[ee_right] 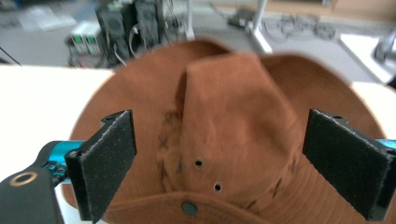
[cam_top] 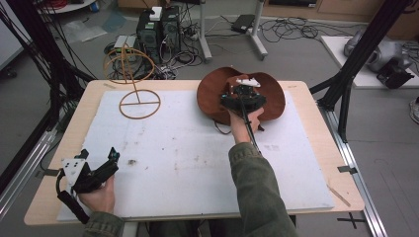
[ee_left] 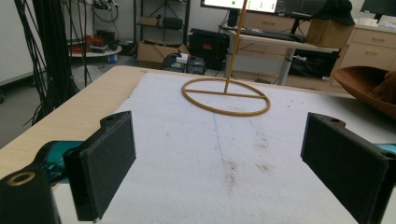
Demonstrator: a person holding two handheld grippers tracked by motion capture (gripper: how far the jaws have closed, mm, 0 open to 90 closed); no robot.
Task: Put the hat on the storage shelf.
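Note:
A brown brimmed hat [cam_top: 269,98] lies at the far middle-right of the white mat [cam_top: 188,148]. My right gripper [cam_top: 242,94] hovers over its crown, open; in the right gripper view the hat [ee_right: 233,121] sits between and beyond the two spread pads [ee_right: 105,161], which do not touch it. A wooden hat stand [cam_top: 140,102] with a ring base and an upright rod stands at the far left of the mat; its base ring [ee_left: 226,95] also appears ahead in the left gripper view. My left gripper [cam_top: 101,163] rests open near the front left corner, with nothing between its pads [ee_left: 102,163].
The mat covers most of the wooden table [cam_top: 306,91]. Black frame posts [cam_top: 356,59] stand at the table's right and left sides. Computers and cables [cam_top: 158,29] sit on the floor beyond the far edge. A few dark smudges [cam_top: 132,162] mark the mat.

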